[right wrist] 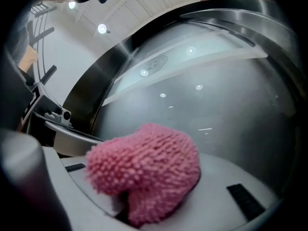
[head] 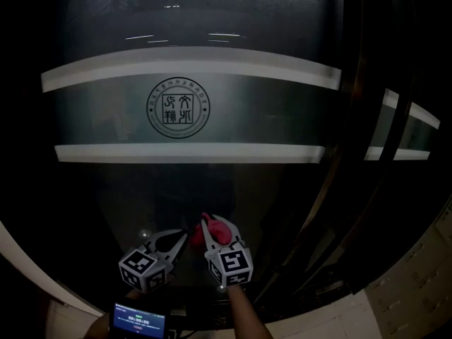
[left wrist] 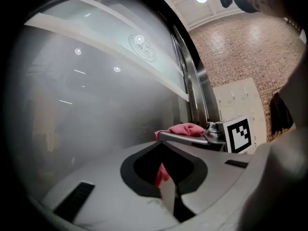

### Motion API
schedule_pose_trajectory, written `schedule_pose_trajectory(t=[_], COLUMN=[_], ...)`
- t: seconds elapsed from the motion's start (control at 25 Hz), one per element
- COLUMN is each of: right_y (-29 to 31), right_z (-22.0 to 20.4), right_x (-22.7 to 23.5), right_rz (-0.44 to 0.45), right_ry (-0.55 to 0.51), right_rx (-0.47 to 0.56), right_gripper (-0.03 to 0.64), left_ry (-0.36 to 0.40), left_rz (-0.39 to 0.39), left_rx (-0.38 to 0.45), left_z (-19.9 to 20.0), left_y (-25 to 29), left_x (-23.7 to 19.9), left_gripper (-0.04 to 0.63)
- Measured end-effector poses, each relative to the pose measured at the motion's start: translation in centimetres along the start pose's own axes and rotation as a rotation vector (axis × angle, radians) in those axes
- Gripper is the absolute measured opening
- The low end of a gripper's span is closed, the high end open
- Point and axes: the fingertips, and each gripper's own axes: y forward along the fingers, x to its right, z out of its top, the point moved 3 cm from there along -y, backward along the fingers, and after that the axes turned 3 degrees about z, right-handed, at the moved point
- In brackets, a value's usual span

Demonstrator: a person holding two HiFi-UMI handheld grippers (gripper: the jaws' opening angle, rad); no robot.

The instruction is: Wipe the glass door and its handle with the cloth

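While the person's forearm point(head: 247, 315) comes in at the bottom of the head view, the right hand-held gripper point(head: 212, 230) stands low before the pane, its jaws clamped on a bunched pink nubbly microfibre cloth point(right wrist: 144, 174) that bulges out past the tips. Just beside it, the left hand-held gripper point(left wrist: 161, 139) has its jaws drawn together at the tips; a scrap of pink shows in the hollow behind them, and I cannot tell whether it is nipped there or only seen through.

Beyond them rises the tall dark glass door point(head: 106, 196); the wad sits at its lower part, though no view settles whether it presses the glass. Higher up run two frosted white bands point(head: 191, 68) with a round seal point(head: 178, 108) between them. At the door's edge stands a polished metal upright point(left wrist: 196, 88), which may be the handle; it is too dim to say.

The step looks like wiping the lower pane. It would go best leading with the protruding wad so the hard jaw tips stay off the glass; press evenly; overlap the strokes; keep the grip firm so the cloth does not creep out; hold the left gripper clear of the path.
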Motion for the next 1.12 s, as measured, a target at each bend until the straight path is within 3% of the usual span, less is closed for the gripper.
schedule_pose_trajectory(t=[0.28,0.48,0.64,0.8,1.12], right_y=[-6.9,-8.8,-10.7,-14.5,-29.2], right_z=[0.7,1.4,2.5,5.0,10.1], right_x=[10.0,11.5,9.8,8.4,13.6], right_rz=[-0.159,-0.203,-0.233,-0.235,-0.462], right_ry=[0.002,0.007,-0.026,-0.035,-0.055], right_rx=[-0.002,-0.004,-0.001,0.041,0.062], right_gripper=[0.046,0.046,0.046,0.046,0.046], left_ry=[0.005,-0.014,-0.030,-0.060,-0.034], left_rz=[-0.072,-0.141,-0.259,-0.367,-0.637], left_rx=[-0.005,-0.020,-0.026,0.018,0.033], left_z=[-0.5,0.0,0.8,1.7,2.6], left_y=[5.5,7.2,8.1,8.7,12.4], left_x=[6.2,8.5,10.7,14.0,28.6], left_gripper=[0.015,0.016,0.015,0.015,0.015])
